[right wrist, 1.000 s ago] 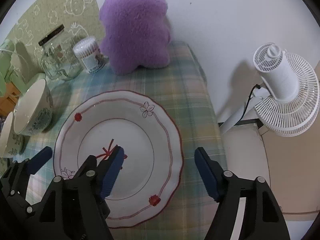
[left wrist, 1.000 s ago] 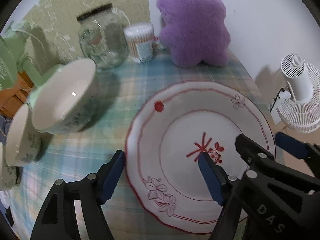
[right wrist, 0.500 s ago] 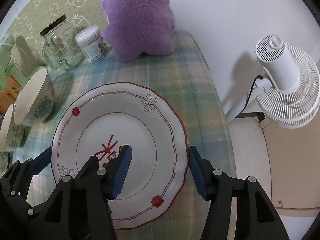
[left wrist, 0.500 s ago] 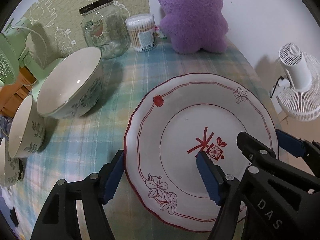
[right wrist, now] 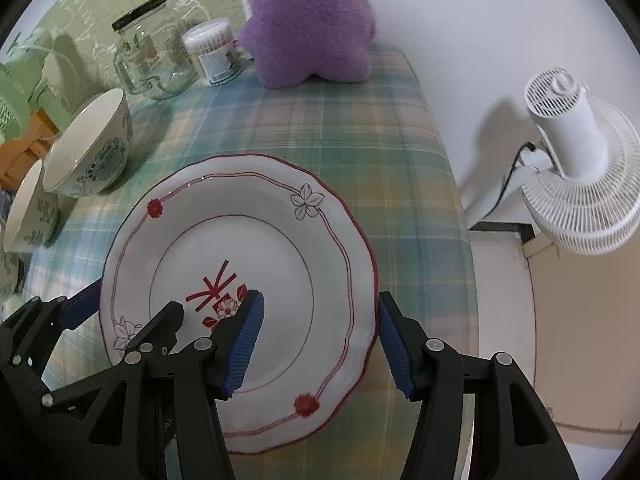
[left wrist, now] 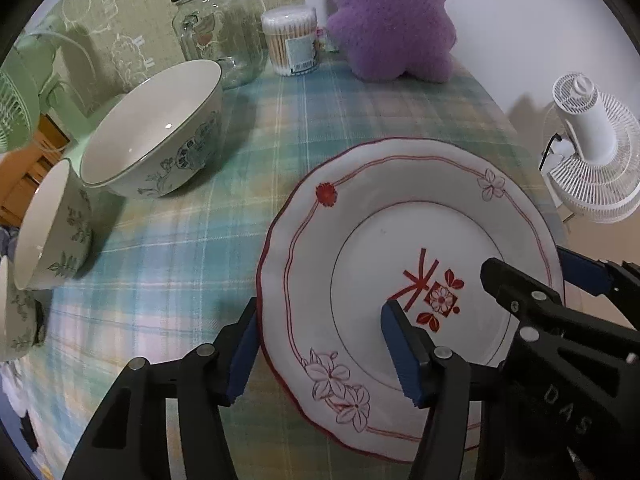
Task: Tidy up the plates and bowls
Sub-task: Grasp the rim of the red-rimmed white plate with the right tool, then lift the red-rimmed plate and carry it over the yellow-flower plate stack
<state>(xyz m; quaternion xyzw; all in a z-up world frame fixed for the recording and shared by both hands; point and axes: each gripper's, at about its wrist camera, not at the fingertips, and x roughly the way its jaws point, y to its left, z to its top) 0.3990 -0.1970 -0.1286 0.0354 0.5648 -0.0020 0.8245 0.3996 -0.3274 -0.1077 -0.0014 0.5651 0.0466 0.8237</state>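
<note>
A white plate (left wrist: 400,220) (right wrist: 240,240) with red trim and flower marks lies flat on the plaid tablecloth. My left gripper (left wrist: 320,312) (right wrist: 136,300) straddles the plate's left rim. Its jaws are closing, with the outer pad at the rim's edge and the inner pad over the well. My right gripper (right wrist: 320,300) (left wrist: 528,264) is shut on the opposite rim, outer pad against the edge. A large patterned bowl (left wrist: 160,132) (right wrist: 92,148) stands to the left. A smaller bowl (left wrist: 52,224) (right wrist: 28,212) and part of a third bowl (left wrist: 12,320) sit beyond it.
At the back of the table stand a glass jar (left wrist: 216,32), a tub of cotton swabs (left wrist: 292,40) and a purple plush toy (left wrist: 392,20). A white fan (right wrist: 568,152) stands off the table's right edge, close to the plate. A green fan (left wrist: 16,92) is at far left.
Both grippers' jaws have narrowed around the plate's two rims, and both have moved in slightly over it. The plate and bowls lie where they were.
</note>
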